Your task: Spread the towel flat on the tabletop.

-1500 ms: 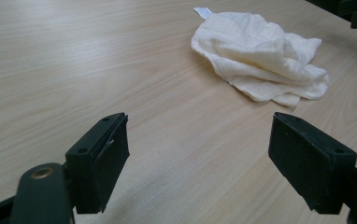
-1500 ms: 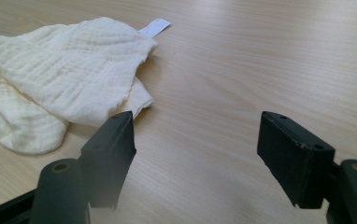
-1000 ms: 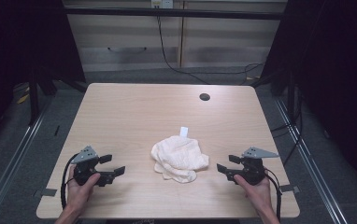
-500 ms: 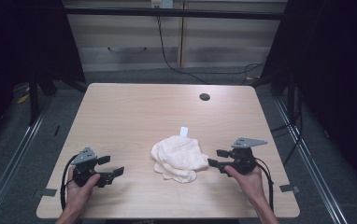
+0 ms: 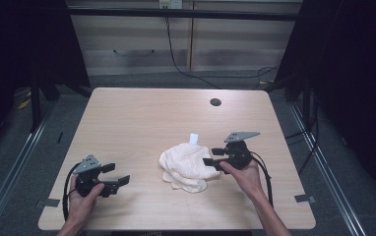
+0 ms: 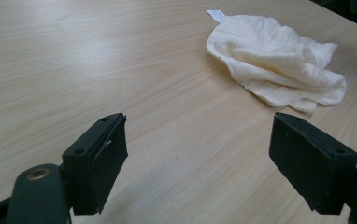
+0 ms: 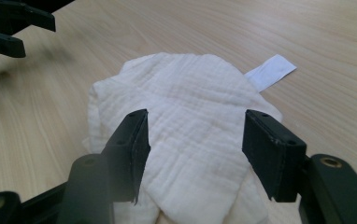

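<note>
Nearest the person, the left tongs (image 5: 111, 177) rest wide and empty at the table's (image 5: 141, 118) front left, where they were a second ago. The right tongs (image 5: 214, 157) have slid in from the front right edge, their jaws just closing slightly yet wide, now over the crumpled cream cloth (image 5: 186, 166) without pinching it. A grasp looks imminent; beyond lie its white tag (image 5: 194, 139) and the grommet hole (image 5: 215, 102).

Cloth (image 7: 190, 121): cream, soft woven gauze, crinkled, matt. Its tag (image 7: 270, 72): smooth white, like paper. Table (image 5: 141, 123): pale wood-grain, smooth, faint sheen. Jaws: matt black plastic.
</note>
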Motion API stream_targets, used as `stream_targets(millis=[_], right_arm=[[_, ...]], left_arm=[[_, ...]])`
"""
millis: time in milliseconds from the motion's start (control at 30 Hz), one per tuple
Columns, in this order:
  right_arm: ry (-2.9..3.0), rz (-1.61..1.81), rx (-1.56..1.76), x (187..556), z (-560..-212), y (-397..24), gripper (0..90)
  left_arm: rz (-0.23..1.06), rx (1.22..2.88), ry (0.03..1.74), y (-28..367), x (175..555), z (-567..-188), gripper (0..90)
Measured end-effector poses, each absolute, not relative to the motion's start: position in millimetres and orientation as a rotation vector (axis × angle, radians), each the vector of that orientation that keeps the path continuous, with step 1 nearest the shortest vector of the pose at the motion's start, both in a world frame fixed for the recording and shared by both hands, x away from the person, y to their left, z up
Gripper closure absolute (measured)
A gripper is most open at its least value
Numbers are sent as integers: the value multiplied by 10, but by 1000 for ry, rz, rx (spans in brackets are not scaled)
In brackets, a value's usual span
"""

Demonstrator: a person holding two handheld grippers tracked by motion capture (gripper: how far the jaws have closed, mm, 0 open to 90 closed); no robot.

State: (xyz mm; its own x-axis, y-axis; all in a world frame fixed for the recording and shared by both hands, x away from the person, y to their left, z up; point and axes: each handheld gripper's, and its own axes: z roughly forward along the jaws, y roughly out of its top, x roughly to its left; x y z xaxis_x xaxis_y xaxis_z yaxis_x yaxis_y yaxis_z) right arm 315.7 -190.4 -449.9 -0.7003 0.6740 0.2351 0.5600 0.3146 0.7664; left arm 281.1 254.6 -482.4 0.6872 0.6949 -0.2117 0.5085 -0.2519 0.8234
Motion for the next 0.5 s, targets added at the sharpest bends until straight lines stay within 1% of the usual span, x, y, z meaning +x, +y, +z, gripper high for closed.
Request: stream_targets(millis=[67, 200, 267, 300, 333, 367, 433, 500], right_arm=[[2452, 1305, 1143, 3219, -4513, -1857, 464], [2512, 1269, 1163, 3433, -4625, -1780, 460], [2527, 1262, 1176, 3469, -4656, -1767, 452], [2555, 1255, 1180, 3523, -4734, -1731, 441], [2555, 1255, 1180, 3523, -4734, -1731, 441], [2599, 1223, 1184, 3548, -4831, -1683, 426], [2617, 1201, 1177, 3554, -4885, -1653, 423], [2627, 1145, 1154, 3541, -4976, -1585, 460]], left_arm=[[241, 1921, 936, 2541, 2813, -4825, 193], [242, 1927, 927, 2529, 2803, -4815, 198], [245, 1927, 928, 2531, 2803, -4815, 198], [257, 1920, 939, 2542, 2807, -4814, 201], [257, 1920, 939, 2542, 2807, -4814, 203], [248, 1917, 947, 2558, 2823, -4827, 203], [243, 1918, 953, 2564, 2829, -4836, 203], [241, 1919, 958, 2568, 2830, -4840, 203]])
